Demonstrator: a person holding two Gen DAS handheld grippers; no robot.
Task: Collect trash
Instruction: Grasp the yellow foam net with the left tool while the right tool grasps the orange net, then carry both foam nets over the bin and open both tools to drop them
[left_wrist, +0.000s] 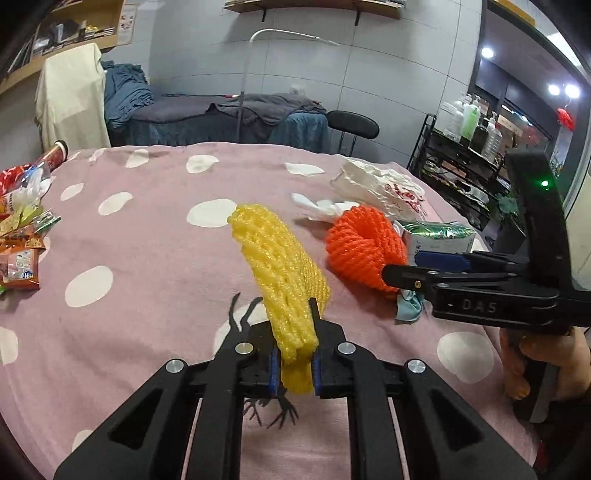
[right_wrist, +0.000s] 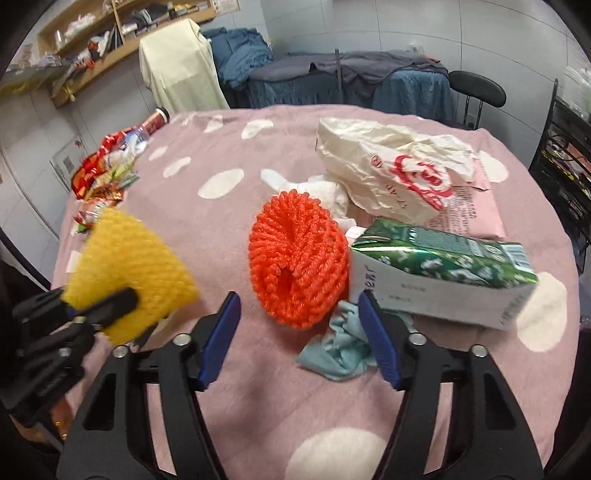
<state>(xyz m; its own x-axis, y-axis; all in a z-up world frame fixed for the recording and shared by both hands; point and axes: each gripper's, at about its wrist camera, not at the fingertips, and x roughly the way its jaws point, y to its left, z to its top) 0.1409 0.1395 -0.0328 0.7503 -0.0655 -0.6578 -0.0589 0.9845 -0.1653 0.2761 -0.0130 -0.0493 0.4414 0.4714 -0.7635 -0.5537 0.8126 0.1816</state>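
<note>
Two wrist views over a round bench (right_wrist: 229, 373) w/ a pink cloth dotted white.

Our left claw (left_wrist: 295, 363) is clenched on a yellow foam fruit net (left_wrist: 280, 273). Its blue pads squeeze the net's lower end flat, and the rest sticks up and forward, tilted slightly left. We judge the end grip is why the soft mesh fans out instead of crumpling. In the right wrist view the same net is blurred at far left, clear of the cloth as far as we can tell.

Our right claw (right_wrist: 297, 334) is released, jaws apart, nothing pressed between the pads. It points at an orange foam fruit net (right_wrist: 299, 260) lying on the cloth just ahead of the tips, likely the next pick. A crumpled pale blue rag or wipe (right_wrist: 338, 352) lies on the cloth betw. the jaws, by the right pad; we can't tell if it touches.

The orange net is rolled into a puffy ring w/ a small hole in the middle, and its ribbed mesh looks light and squashy. Its right side sits against a green and white drink carton (right_wrist: 443, 269) lying on its side. Behind them is a crinkled white plastic bag w/ a red logo (right_wrist: 399, 166), plus white tissue (right_wrist: 325, 192).

At the far left edge of the bench is a heap of snack wrappers (right_wrist: 107, 177), bottles and a tube, prob. the gathered trash pile.

A person's hand (left_wrist: 546, 362) grips the right claw's handle.
</note>
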